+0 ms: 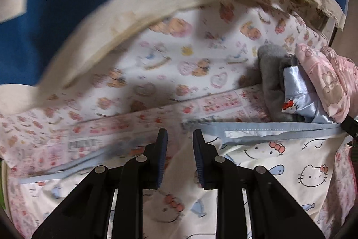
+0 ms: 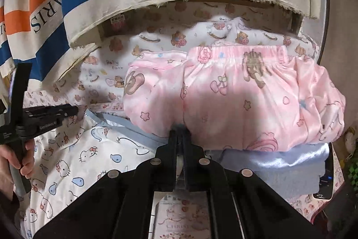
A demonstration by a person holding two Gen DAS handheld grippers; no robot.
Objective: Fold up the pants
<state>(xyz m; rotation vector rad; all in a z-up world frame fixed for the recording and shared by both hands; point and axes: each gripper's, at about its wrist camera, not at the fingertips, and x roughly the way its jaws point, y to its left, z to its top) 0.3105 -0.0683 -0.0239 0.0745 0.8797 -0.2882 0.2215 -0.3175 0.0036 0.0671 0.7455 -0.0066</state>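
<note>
My right tool (image 2: 179, 130) was clenched tight, its two fingers pressed together on a small pinch of the pink satin pants (image 2: 235, 100) at their lower middle, near the crotch seam. The pants lay bunched on top of a stack of folded clothes, directly over a pale blue satin piece (image 2: 273, 158), with the elastic waistband (image 2: 237, 50) along the far edge.

My left tool (image 1: 180, 149) hovered just to the left of those pants, over the white cat-print cloth (image 1: 290, 162) with blue trim. Its pads stood a little apart, and I could see nothing between them, so I judged it released and empty.

What worried me most was the grip. Satin is slippery, and a pinch that small could slide out as soon as I lifted, dropping the pants back in a heap. I also could not tell how many layers I had caught. If I held only the top layer, the pants would open and twist rather than lift evenly.

The blue piece beneath the pants was just as slick. Dragging the pants instead of raising them could pull it along and topple the stack. With one hand holding near the middle, both legs would droop, so I expected to need my left tool on the waistband before any clean fold.
</note>
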